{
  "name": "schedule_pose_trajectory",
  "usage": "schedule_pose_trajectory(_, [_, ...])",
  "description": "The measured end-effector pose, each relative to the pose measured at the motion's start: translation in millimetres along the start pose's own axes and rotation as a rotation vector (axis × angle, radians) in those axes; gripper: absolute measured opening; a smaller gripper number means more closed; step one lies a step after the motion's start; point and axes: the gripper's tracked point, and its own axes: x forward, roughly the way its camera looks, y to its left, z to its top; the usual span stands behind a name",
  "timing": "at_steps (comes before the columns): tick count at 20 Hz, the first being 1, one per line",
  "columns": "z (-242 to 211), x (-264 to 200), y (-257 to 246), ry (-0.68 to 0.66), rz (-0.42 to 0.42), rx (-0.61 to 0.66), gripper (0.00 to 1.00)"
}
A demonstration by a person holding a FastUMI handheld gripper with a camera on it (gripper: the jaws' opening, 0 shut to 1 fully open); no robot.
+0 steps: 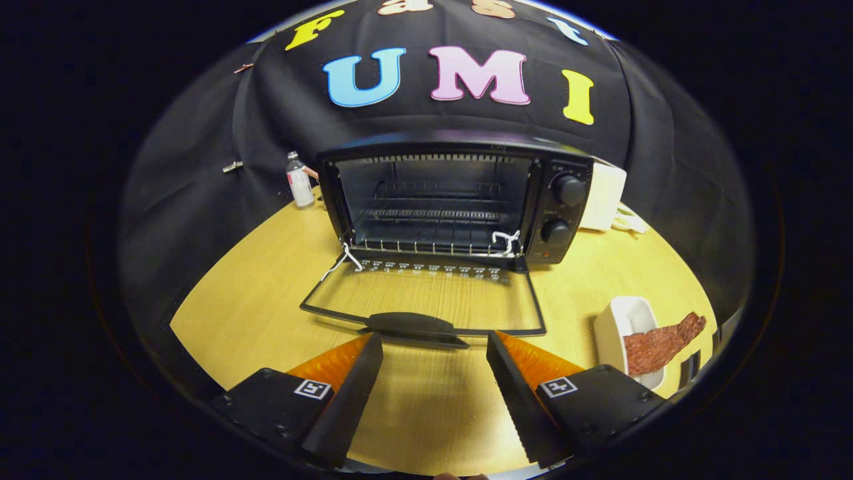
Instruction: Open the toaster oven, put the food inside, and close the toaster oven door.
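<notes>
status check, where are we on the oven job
Hand-held gripper open, empty, just short of the door handle. Toaster oven door down, rack bare. Food in white dish beside.

A pale wooden tabletop (253, 313) with a curved front edge fills the floor of the booth, its grain catching warm overhead light that leaves a soft sheen near the middle. Behind it hangs a black cloth wall (193, 193), draped in loose folds and pinned at the left by two small clips (232, 167). A small clear bottle (300, 180) with a white cap stands at the back of the tabletop against the cloth. To the right rear sits a white boxy object (603, 197), touching the cloth.
</notes>
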Motion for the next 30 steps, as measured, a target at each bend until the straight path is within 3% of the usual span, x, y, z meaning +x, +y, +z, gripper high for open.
schedule_pose_trajectory(6, [75,-64,-67,-0.153,-0.007,-0.039,0.97])
schedule_pose_trajectory(11, [101,-89,-160,-0.197,-0.105,-0.013,0.98])
schedule_pose_trajectory(16, [65,-83,-236,-0.098,-0.116,0.100,0.98])
schedule_pose_trajectory(22, [-17,-51,-272,0.151,-0.003,0.289,0.98])
schedule_pose_trajectory(26, [-52,-38,-268,0.295,0.109,0.425,0.97])
schedule_pose_trajectory(28, [-62,-36,-261,0.357,0.156,0.493,0.92])
schedule_pose_trajectory(29, [-63,-35,-258,0.374,0.176,0.513,0.79])
schedule_pose_trajectory(30, [-64,-35,-257,0.378,0.195,0.522,0.73])
